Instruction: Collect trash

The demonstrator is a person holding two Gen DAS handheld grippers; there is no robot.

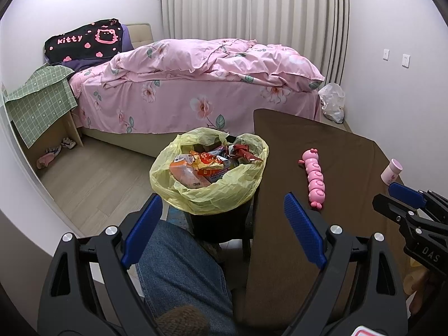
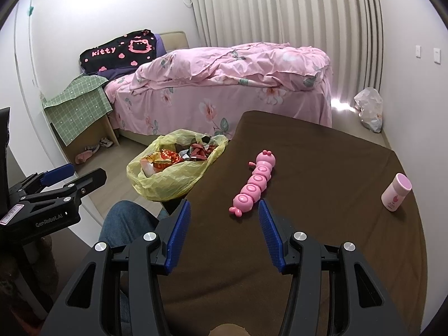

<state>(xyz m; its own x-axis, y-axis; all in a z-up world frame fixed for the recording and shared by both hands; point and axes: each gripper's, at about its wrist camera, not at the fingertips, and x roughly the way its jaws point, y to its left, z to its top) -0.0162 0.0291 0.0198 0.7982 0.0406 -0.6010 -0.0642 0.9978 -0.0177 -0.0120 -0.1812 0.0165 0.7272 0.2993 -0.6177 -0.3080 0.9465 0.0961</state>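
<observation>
Gaping empty, both ribbed blue tongs, left [image 1: 222, 212] and right [image 2: 224, 218], face crinkled yellow trash bag [image 1: 208, 193].

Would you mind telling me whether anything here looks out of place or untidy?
On the brown table nothing is spilled; the pink caterpillar toy and small pink bottle simply sit there. A crumpled clear plastic bag lies on the floor by the bed's foot.

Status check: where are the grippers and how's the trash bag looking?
Left gripper open, empty. Right gripper open, empty, over brown table. Yellow trash bag full of wrappers. Only pink caterpillar toy and small pink bottle on table.
</observation>
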